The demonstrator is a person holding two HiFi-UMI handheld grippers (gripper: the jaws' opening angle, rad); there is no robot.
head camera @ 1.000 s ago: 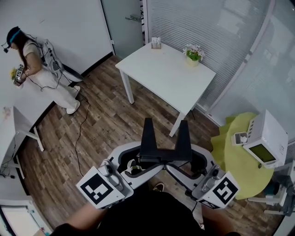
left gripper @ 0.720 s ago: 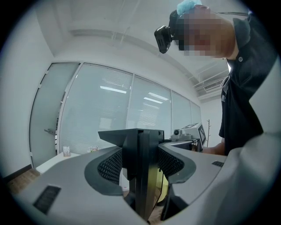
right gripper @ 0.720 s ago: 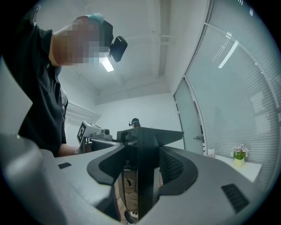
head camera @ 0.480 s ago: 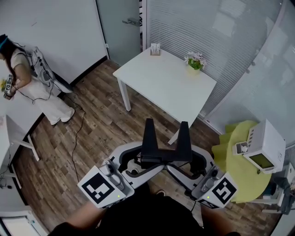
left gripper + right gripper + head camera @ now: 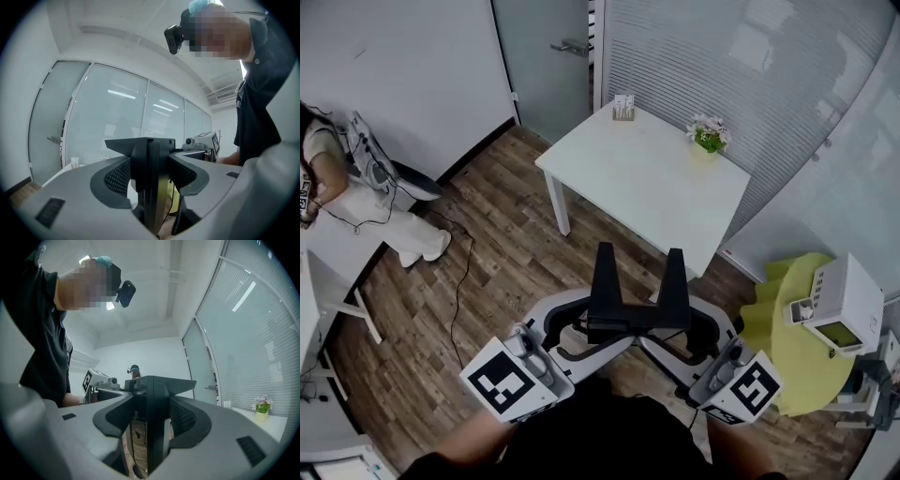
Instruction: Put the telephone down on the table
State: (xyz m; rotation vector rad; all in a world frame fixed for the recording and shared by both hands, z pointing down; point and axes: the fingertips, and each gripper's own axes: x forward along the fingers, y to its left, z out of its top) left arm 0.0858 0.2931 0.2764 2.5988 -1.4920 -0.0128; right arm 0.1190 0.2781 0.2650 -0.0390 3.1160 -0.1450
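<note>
Hanging over the wood floor [image 5: 487,281], just short of the white table [image 5: 647,178], the telephone [image 5: 634,305] is a matte black piece: a flat bar with two tapered prongs that point toward the table in the head view. The left gripper [image 5: 586,328] and right gripper [image 5: 684,328] clamp it from opposite ends, jaws closed on the bar. Only the head view gives that whole forked outline, plus a flower pot [image 5: 708,134] on the table. The gripper views instead show it edge-on as a narrow dark slab with ribbed pads [image 5: 117,176] pressed against both faces. The right gripper view also catches a distant person [image 5: 135,371].
</note>
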